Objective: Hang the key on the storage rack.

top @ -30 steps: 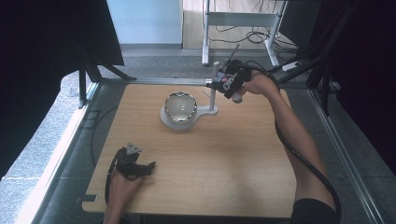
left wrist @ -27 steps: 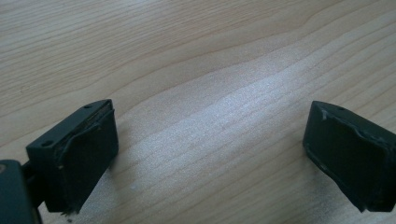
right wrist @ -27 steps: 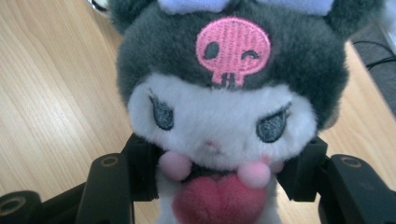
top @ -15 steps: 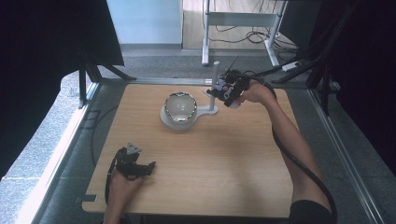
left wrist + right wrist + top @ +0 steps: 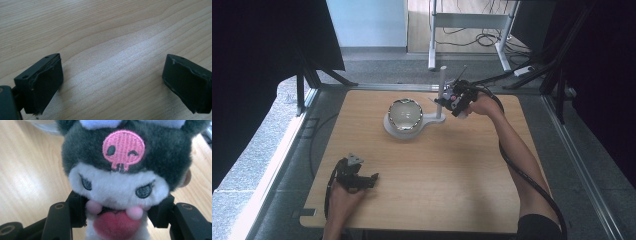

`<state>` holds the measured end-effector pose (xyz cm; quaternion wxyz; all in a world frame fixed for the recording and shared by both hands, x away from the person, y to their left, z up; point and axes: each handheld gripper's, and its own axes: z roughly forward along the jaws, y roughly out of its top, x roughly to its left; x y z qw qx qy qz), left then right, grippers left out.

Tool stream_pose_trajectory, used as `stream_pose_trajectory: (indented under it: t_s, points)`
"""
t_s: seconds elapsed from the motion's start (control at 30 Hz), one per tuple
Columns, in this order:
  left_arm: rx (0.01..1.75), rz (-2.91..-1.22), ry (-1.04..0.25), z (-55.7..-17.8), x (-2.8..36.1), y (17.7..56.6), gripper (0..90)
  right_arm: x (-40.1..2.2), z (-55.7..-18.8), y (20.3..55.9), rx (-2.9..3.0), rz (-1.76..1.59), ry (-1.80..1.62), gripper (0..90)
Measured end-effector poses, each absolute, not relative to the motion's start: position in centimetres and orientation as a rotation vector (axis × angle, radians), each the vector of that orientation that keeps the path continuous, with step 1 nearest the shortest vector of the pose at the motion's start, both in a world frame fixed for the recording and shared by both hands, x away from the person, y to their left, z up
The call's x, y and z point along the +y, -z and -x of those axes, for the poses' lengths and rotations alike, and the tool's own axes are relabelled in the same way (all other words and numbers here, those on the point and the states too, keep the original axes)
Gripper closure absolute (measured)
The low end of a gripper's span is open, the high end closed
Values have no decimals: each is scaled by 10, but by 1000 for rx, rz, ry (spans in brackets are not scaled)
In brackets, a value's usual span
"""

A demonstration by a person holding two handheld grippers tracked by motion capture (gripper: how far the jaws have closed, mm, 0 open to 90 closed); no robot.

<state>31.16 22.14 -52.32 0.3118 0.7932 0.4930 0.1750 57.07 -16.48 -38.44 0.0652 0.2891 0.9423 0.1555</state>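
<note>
A plush toy [image 5: 117, 175] with a dark grey hood, a pink skull patch and a white face sits between the jaws of my right gripper [image 5: 117, 215], which is shut on it. In the high view that gripper [image 5: 451, 100] holds the toy above the table's far side, beside a thin white post [image 5: 442, 85]. The post rises from a white stand [image 5: 432, 119] whose round base carries a shiny bowl-like dish [image 5: 404, 114]. My left gripper [image 5: 371, 179] rests on the table near the front left corner. Its jaws stand wide apart over bare wood [image 5: 112, 75], so it is open.
The wooden table [image 5: 452, 175] is ringed by a metal frame. A black cable [image 5: 524, 170] trails along the right forearm. A white desk frame [image 5: 472, 22] and floor cables lie beyond the far edge.
My right gripper has moved left with the plush toy, ending close beside the white post. The left gripper has stayed where it was.
</note>
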Motion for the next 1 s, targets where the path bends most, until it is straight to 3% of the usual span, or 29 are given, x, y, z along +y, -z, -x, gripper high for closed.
stream_pose_trajectory:
  t_s: [0.1,0.27,0.77,1.0]
  points:
    - [1301,-2093,-462,-312,221,523,33,-163,-570,387,2838,-839,-499,394]
    - [1301,-2093,-462,-312,221,523,33,-160,-567,389,2807,-790,-531,264]
    - [1301,-2093,-461,-312,221,523,33,-162,-547,377,2792,-703,-554,138]
    - [1301,-2093,-462,-312,221,523,33,-163,-533,375,2792,-673,-565,128]
